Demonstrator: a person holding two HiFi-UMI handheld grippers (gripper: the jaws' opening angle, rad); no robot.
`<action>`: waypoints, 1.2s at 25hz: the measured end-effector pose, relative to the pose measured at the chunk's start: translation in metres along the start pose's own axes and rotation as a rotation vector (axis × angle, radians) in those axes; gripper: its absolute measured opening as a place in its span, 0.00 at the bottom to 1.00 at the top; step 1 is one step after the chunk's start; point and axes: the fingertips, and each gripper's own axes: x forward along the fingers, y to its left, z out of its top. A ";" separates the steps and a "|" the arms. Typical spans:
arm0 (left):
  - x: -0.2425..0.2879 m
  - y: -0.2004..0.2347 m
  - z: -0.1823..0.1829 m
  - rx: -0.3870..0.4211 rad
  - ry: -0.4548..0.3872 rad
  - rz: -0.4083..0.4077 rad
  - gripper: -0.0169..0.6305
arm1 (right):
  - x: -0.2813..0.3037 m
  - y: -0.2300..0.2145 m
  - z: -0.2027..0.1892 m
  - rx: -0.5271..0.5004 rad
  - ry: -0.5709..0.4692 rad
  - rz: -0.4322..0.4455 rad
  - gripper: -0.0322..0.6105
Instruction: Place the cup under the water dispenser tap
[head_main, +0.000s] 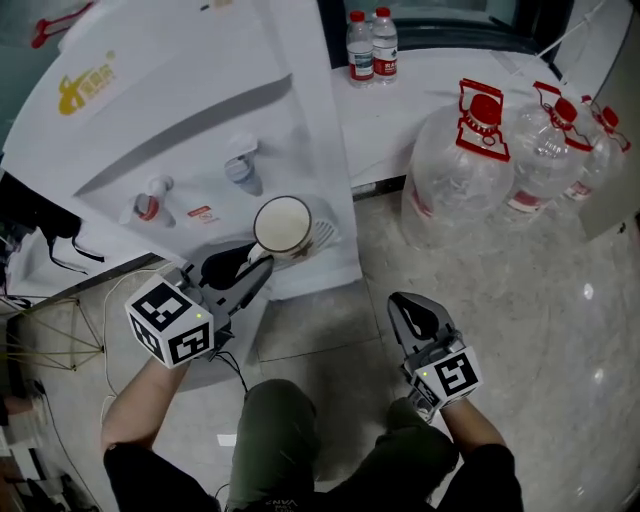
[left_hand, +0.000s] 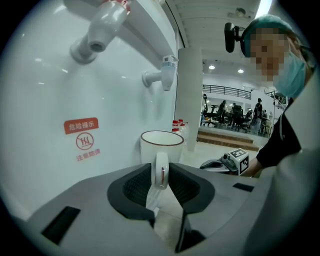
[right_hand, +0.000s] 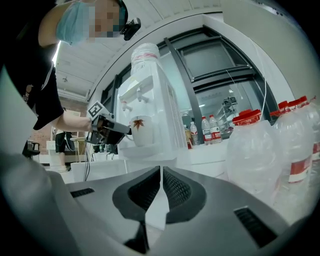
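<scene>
White cup (head_main: 283, 224), dark-rimmed with a reddish maple leaf, stands upright on the water dispenser (head_main: 150, 100)'s drip tray (head_main: 328, 236), beneath its pale tap (head_main: 241, 168), handle (left_hand: 161, 170) pointing away from the dispenser

Three large clear water jugs (head_main: 455, 175) (red-capped) are grouped on the floor (head_main: 560, 320); two small bottles (head_main: 372, 45) are stood on a white bench (head_main: 435, 100).

Bright even indoor light, ceiling lamps (left_hand: 212, 66) glowing, glint on glossy floor (head_main: 588, 292), fisheye edges dark, warped.

Cup (left_hand: 161, 144) base — behind hand-held gripper (left_hand: 161, 172)
</scene>
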 end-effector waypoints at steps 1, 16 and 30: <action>0.000 0.001 0.000 -0.016 -0.004 0.014 0.19 | 0.003 -0.003 0.005 0.011 -0.006 0.006 0.12; -0.023 0.012 0.007 -0.119 -0.005 0.187 0.40 | -0.002 -0.001 0.125 0.114 -0.031 -0.039 0.12; -0.138 -0.044 0.139 -0.194 -0.095 0.323 0.24 | -0.070 0.043 0.294 0.196 0.079 -0.128 0.12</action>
